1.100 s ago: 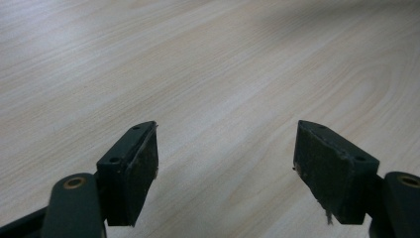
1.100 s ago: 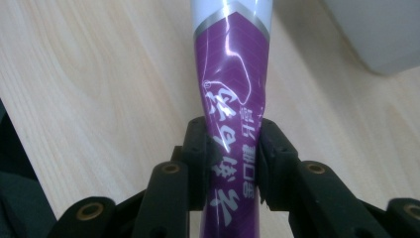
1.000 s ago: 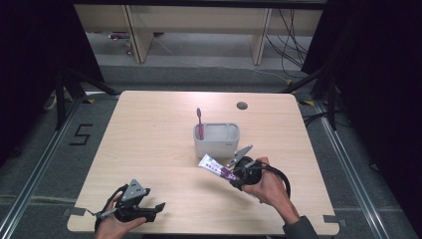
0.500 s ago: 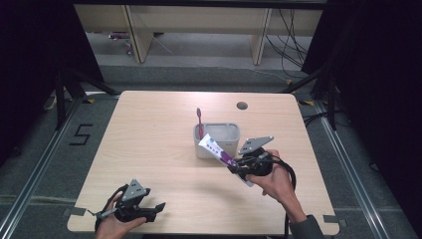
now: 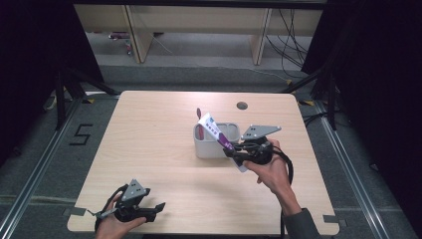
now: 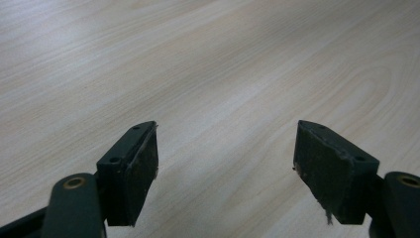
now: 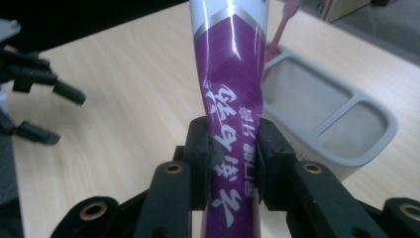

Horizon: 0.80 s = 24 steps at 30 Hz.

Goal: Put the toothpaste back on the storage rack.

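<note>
Right gripper is clamping a purple-and-white toothpaste tube mid-body, jaws pinching it in on both sides; in the right gripper view the tube is running up between the pads w/ white lettering facing the camera. Left gripper is sitting at the near left edge of the table, jaws standing wide apart w/ nothing between them, just bare wood grain under the pads.

Table is taking up most of the scene, light wood, w/ a small round hole near the far edge. Grey holder is standing about mid-table, two compartments visible. Tube is hanging tilted in the air, its upper end leaning over the holder's rim, lower end poking out below the right hand. Pink toothbrush is standing upright in the holder's left part, just beside the tube's top.
</note>
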Tool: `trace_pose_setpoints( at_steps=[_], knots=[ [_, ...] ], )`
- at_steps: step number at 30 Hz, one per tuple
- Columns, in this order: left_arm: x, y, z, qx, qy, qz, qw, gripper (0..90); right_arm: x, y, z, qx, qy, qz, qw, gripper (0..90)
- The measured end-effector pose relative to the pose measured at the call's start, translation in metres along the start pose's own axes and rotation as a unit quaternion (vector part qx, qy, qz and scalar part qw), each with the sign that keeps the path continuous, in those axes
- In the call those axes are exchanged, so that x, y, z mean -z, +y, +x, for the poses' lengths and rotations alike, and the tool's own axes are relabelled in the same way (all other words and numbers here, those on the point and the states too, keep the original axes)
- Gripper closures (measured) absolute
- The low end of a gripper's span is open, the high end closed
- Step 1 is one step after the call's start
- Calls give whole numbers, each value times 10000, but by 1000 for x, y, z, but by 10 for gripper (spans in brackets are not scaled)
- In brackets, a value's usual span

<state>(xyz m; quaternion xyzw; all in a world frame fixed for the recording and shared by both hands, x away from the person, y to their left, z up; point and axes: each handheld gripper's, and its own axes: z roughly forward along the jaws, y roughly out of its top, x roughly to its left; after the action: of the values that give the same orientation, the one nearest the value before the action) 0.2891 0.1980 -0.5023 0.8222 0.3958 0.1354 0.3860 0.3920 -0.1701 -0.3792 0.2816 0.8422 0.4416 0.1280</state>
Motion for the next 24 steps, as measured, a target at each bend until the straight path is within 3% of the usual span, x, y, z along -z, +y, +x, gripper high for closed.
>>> trace_pose_setpoints(
  at_steps=[1,4,5,14,15,18,20,23,24],
  knots=[
    [0,0,0,-1,-5,-17,10000,250,0,2,-1,-34,102,0,9999,713],
    [0,0,1,-12,15,16,10000,250,-1,7,-2,-59,119,-143,9998,714],
    [0,0,1,-3,12,18,10000,250,-2,9,-1,-126,64,-281,9995,714],
    [-1,0,1,6,-19,17,10000,250,-12,25,-12,-111,63,-520,9986,714],
    [0,0,1,-17,5,37,10000,250,-16,28,-13,-126,-9,-661,9977,714],
    [0,0,0,14,-25,-9,10000,250,-18,32,-15,-191,37,-650,9977,713],
    [-1,0,-1,27,-29,-11,10000,250,-21,35,-19,-63,-40,-687,9976,714],
    [0,0,-1,12,-34,-26,10000,250,-26,39,-23,-110,-98,-762,9970,714],
    [0,0,-1,8,-39,-22,10000,250,-27,40,-23,-223,-72,-756,9969,714]
  ],
)
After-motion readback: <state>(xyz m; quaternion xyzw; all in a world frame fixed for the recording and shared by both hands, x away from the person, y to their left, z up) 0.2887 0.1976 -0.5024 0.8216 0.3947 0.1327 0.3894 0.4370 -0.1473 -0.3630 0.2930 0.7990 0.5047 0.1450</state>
